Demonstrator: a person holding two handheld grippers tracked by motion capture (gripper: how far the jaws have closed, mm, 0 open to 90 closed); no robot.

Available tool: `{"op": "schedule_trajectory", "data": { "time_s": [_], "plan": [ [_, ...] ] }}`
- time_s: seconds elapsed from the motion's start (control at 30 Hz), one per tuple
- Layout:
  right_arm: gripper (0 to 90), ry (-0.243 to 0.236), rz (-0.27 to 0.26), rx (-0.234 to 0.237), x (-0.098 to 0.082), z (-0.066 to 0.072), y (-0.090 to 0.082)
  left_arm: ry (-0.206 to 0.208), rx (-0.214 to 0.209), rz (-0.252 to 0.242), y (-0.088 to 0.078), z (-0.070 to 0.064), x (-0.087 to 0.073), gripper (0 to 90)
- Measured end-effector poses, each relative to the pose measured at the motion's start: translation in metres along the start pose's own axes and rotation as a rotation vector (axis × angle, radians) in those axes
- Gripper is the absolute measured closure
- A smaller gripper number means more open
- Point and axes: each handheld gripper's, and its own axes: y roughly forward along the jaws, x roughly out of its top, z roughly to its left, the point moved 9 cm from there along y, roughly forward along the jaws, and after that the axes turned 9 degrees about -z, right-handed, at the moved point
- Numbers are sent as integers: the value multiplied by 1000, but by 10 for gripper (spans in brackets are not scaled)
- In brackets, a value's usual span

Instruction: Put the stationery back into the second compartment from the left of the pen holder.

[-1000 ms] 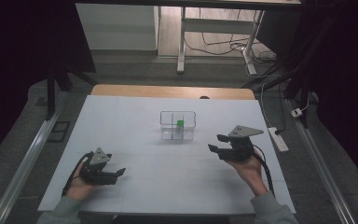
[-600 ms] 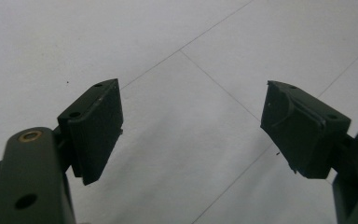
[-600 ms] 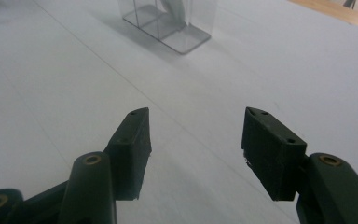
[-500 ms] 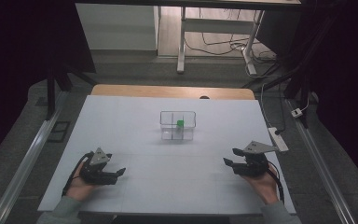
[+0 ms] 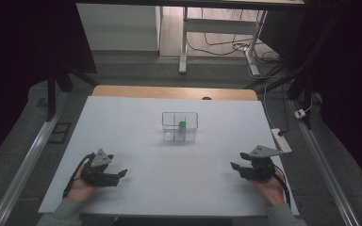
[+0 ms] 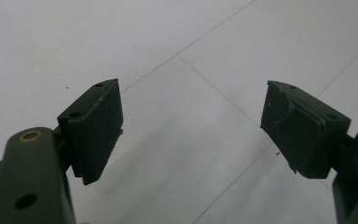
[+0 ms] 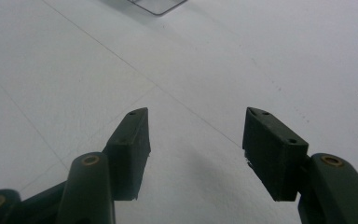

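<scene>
A white sheet covers the bench (image 5: pixel 136 122), with a strip of bare wood showing along its far edge. Near the middle of the sheet, a little toward the far side, stands a clear box (image 5: pixel 179 127) with see-through walls; a small green block (image 5: pixel 182 125) sits inside it, toward the right part of the box. Which compartment it occupies cannot be told from the high view.

The left gripper (image 5: pixel 121 174) rests low over the near left part of the sheet, held in the person's left hand (image 5: pixel 81 184), its jaws pointing to the right. In the left gripper view its two black jaws stand wide apart with nothing between them, only the white surface crossed by thin lines underneath.

The right gripper (image 5: pixel 234 166) lies at the near right part of the sheet, held by the right hand (image 5: pixel 267 185), with its grey three-cornered plate (image 5: pixel 263 150) on top and its jaws pointing left. In the right gripper view the jaws are spread and empty, and a corner of the clear box shows at the top edge of that view.

Both grippers are well apart from the box and from each other. A white power strip (image 5: pixel 283 140) lies just beside the right edge of the bench.
</scene>
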Motion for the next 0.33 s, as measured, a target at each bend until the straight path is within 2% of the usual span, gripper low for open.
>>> {"op": "schedule_trajectory", "data": {
  "time_s": [0.33],
  "plan": [
    [413,-11,0,-5,-1,0,-1,-3,-1,0,1,1,0,211]
  ]
}}
